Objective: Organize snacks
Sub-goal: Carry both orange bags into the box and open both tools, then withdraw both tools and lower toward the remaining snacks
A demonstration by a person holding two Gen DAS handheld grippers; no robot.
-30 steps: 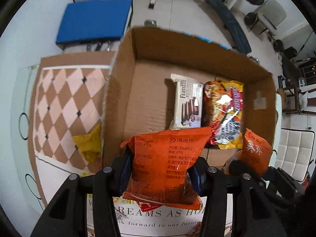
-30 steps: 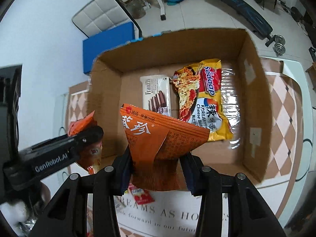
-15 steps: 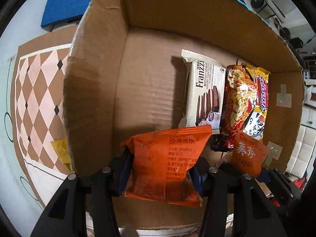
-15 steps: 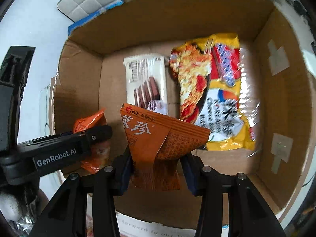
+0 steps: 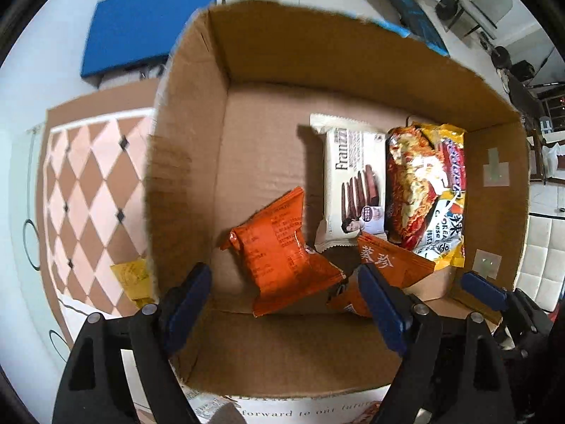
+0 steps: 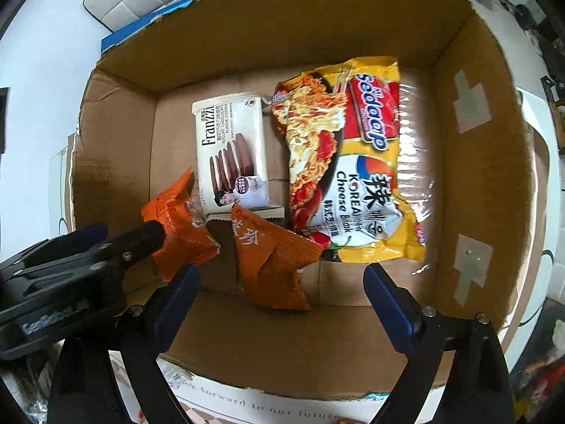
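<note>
An open cardboard box holds a white Franzzi cookie pack and a yellow noodle pack. Two orange snack packs lie on the box floor near its front wall: one on the left, one on the right. My left gripper is open and empty just behind the left orange pack. My right gripper is open and empty just behind the right orange pack.
The box stands on a checkered brown and pink mat. A yellow packet lies on the mat left of the box. A blue pad and gym equipment are on the floor beyond.
Both grippers opened and let go of their orange packs, which now lie on the box floor. Both grippers have pulled back a little.
</note>
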